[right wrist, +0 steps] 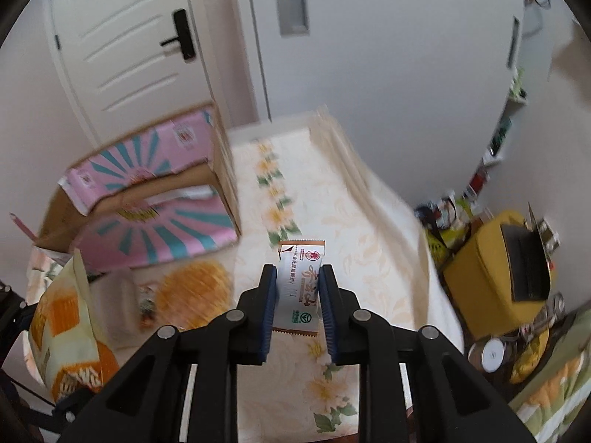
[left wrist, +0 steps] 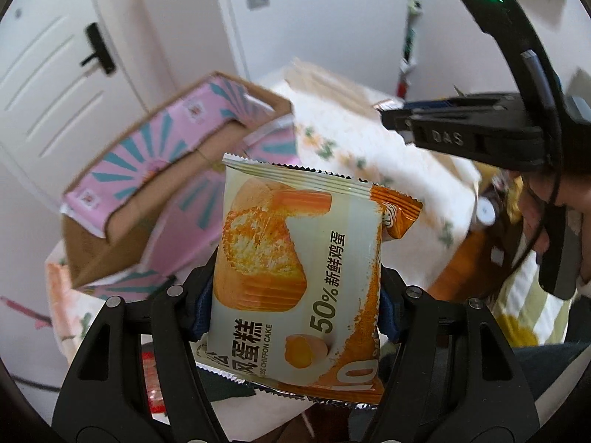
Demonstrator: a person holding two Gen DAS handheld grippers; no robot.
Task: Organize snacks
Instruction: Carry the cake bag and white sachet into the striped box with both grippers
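My left gripper [left wrist: 295, 295] is shut on a chiffon cake packet [left wrist: 295, 269], pale green and orange, held upright above the table. The same packet shows at the left edge of the right wrist view [right wrist: 62, 328]. My right gripper [right wrist: 297, 277] is shut on a small white snack bar packet with brown ends [right wrist: 301, 284], held above the floral tablecloth [right wrist: 369, 240]. The right gripper also shows in the left wrist view [left wrist: 391, 120] at the upper right. An open pink cardboard box with teal rays [left wrist: 155, 192] [right wrist: 147, 199] stands at the table's far left.
More snacks lie in front of the box: an orange round packet [right wrist: 192, 291] and a small pale one [right wrist: 122, 299]. A yellow stool with clutter [right wrist: 491, 269] stands to the right of the table. A white door [right wrist: 122, 48] and wall are behind.
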